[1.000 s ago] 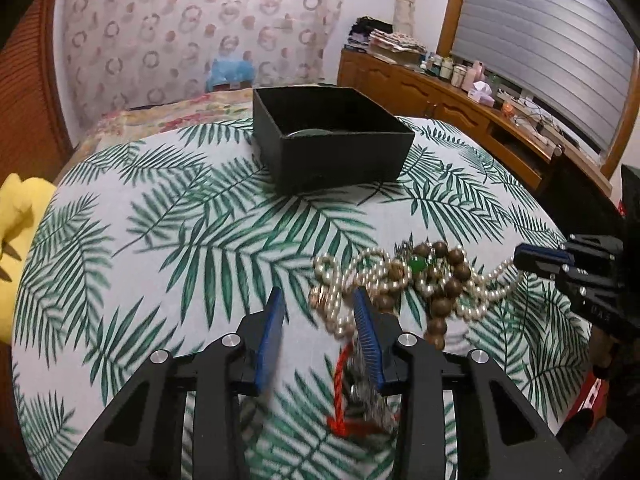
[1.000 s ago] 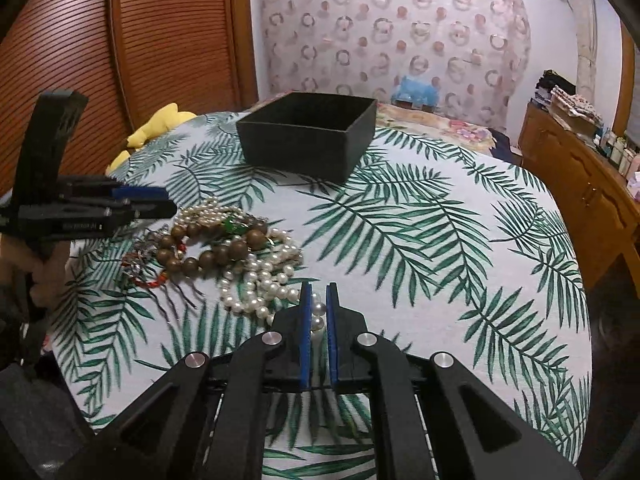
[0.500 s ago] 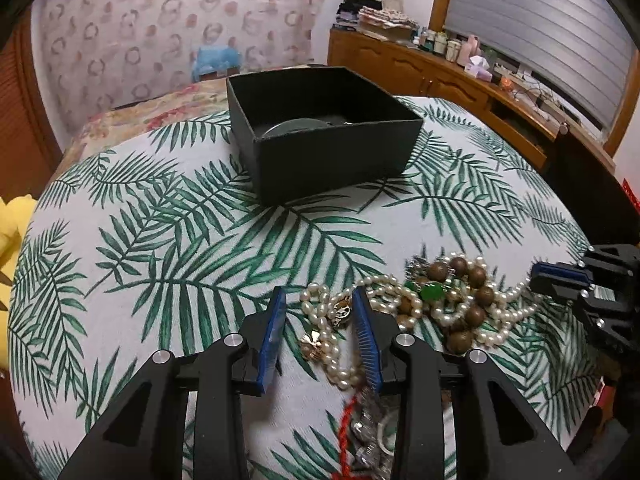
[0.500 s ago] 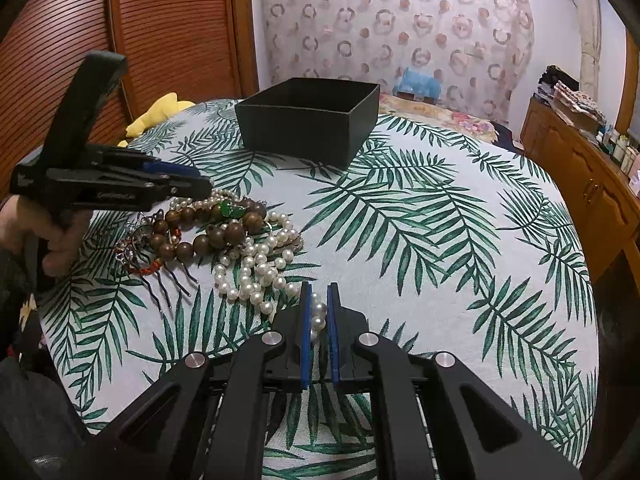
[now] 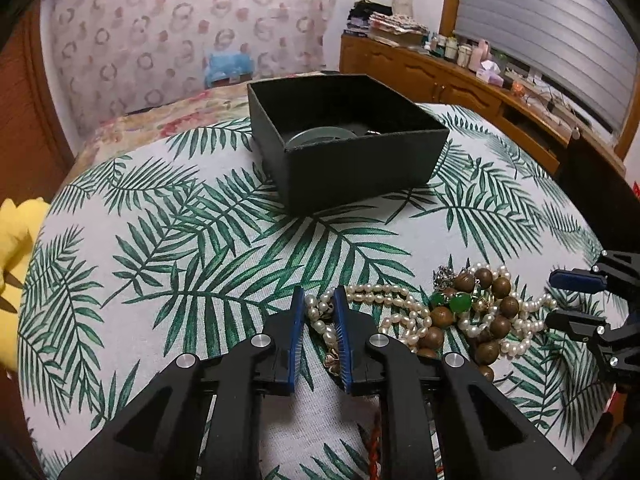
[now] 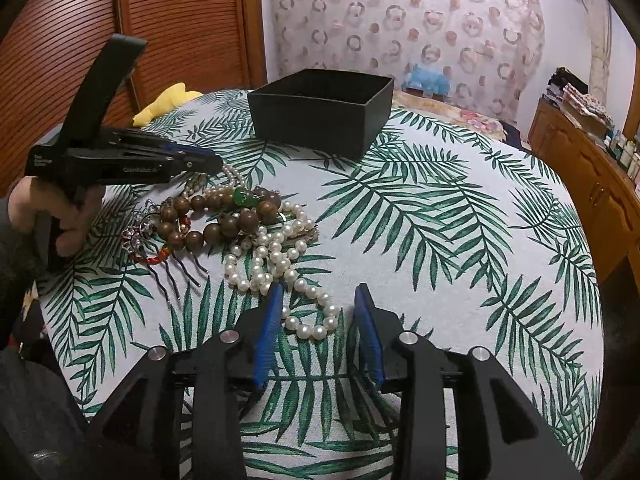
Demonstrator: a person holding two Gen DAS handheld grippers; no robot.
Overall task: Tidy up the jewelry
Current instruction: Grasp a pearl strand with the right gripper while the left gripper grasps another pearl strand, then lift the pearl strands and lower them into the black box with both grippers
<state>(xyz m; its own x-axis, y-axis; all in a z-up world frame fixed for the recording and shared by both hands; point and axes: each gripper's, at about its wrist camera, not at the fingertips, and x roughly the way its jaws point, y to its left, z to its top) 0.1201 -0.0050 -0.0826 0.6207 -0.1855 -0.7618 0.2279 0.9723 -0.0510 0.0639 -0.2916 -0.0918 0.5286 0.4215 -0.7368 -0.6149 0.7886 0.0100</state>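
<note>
Home bedroom, patterned curtain (image 6: 400, 12) on the wall, wooden dresser (image 5: 436, 80) crowded with bottles and folded cloth, louvered wooden doors (image 6: 180, 20), leaf-print cloth (image 6: 440, 220), yellow soft toy (image 6: 164, 106)

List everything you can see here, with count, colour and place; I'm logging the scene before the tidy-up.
Box: one, black, open, far middle of the table; a pale round item inside.
Pearl strands: number unclear, white, tangled in the near pile.
Wooden beads: one string, brown, in the pile.
Green stones: two, among the wooden beads.
Red cord: one, at the pile's edge.
Tablecloth: one, white with green leaves.
Yellow toy: one, at the table's far edge.
Left gripper: black with blue pads, jaws closing around pearls.
Right gripper: jaws opening, pearl loop between them, untouched.
Hand: one, holding the left gripper.
</note>
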